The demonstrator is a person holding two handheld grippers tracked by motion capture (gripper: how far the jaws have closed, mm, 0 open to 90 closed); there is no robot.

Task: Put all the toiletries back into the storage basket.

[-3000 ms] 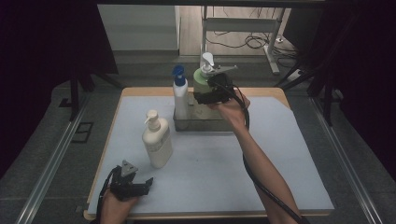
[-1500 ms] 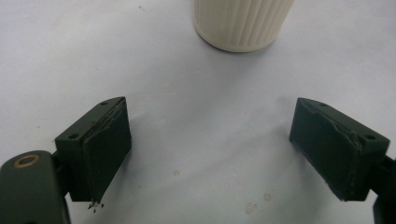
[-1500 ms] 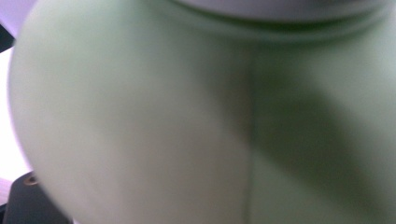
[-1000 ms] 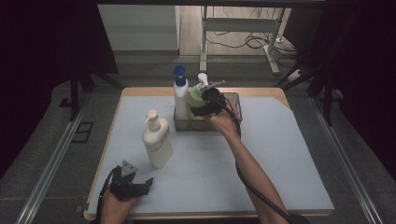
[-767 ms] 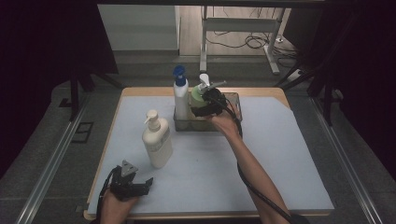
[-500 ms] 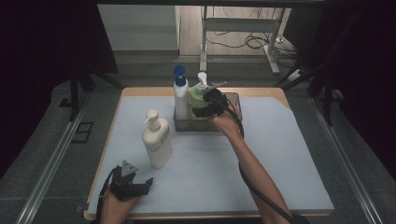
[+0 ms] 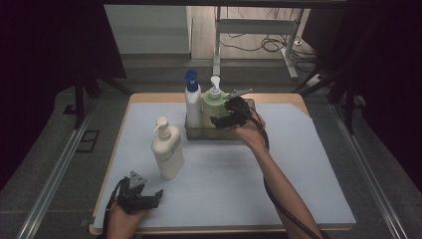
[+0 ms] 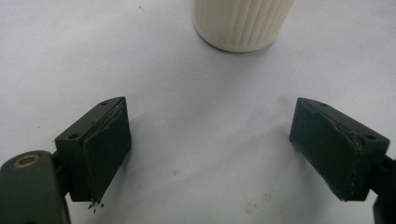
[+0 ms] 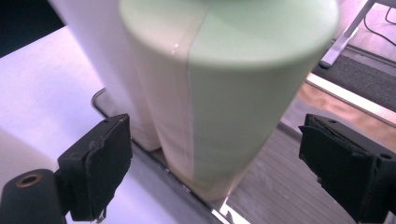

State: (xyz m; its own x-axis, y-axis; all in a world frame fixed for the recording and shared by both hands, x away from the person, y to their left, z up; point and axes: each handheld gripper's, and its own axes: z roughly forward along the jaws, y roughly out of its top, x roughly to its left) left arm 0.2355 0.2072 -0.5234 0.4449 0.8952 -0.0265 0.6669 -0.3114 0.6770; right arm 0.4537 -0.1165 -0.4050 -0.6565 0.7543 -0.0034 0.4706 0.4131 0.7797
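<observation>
White-covered table (image 7: 298, 169), dark surrounding room

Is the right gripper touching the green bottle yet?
Apart. In the right gripper view, the right gripper stands open around the green bottle, with a gap visible between each jaw and the bottle's sides.
</observation>
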